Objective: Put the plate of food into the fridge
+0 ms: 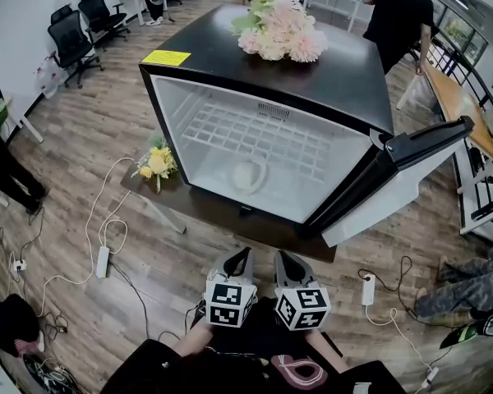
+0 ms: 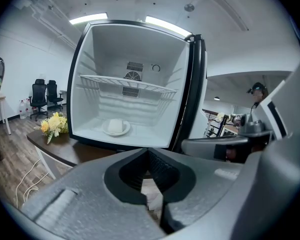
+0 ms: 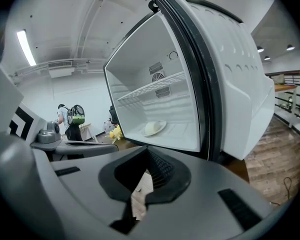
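Observation:
A white plate with pale food (image 1: 249, 175) lies on the floor of the open fridge (image 1: 174, 97), below the wire shelf (image 1: 255, 138). The same plate (image 2: 115, 127) shows in the left gripper view, and in the right gripper view the plate (image 3: 154, 128) sits low in the cabinet. My left gripper (image 1: 241, 257) and right gripper (image 1: 284, 258) hover side by side near my body, well in front of the fridge. Both are shut with nothing between their jaws. The left gripper (image 2: 149, 159) and the right gripper (image 3: 149, 159) point toward the fridge opening.
The fridge door (image 1: 394, 179) swings open to the right. The fridge stands on a dark wooden table (image 1: 205, 208) with yellow flowers (image 1: 156, 162) at its left; pink flowers (image 1: 281, 31) lie on top. Cables and a power strip (image 1: 102, 261) cross the floor. A person (image 1: 398, 15) stands behind.

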A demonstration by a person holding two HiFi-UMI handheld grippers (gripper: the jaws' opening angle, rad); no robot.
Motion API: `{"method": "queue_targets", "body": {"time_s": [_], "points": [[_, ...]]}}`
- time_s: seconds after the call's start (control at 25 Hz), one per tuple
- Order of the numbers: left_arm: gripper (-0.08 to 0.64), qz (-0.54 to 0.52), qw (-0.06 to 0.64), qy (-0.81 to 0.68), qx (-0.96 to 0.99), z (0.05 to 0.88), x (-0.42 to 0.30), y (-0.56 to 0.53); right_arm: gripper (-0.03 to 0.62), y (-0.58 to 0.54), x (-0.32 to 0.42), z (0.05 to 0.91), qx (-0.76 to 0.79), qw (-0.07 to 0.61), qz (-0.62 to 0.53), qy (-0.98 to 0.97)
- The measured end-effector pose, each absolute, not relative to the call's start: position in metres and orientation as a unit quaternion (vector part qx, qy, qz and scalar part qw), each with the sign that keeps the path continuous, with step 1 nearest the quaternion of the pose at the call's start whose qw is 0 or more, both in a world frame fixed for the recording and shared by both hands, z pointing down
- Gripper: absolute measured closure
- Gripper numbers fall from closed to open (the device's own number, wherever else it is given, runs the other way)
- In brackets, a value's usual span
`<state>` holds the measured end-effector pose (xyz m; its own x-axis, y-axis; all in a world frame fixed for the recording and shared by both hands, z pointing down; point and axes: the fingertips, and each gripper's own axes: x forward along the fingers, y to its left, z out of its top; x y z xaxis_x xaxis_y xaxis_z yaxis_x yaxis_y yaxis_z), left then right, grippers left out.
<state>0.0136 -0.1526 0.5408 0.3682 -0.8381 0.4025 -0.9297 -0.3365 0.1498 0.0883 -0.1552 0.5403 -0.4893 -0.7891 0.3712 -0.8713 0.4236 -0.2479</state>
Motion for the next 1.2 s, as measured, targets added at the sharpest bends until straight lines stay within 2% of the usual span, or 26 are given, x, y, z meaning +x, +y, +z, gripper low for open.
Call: {"method": "queue_targets", "body": {"time_s": [1.2], "points": [[0.552, 0.107, 0.186, -0.558, 0.802, 0.536, 0.013, -0.143, 0.586, -0.145, 0.089, 0.537, 0.485, 0.107, 0.180, -0.849]]}}
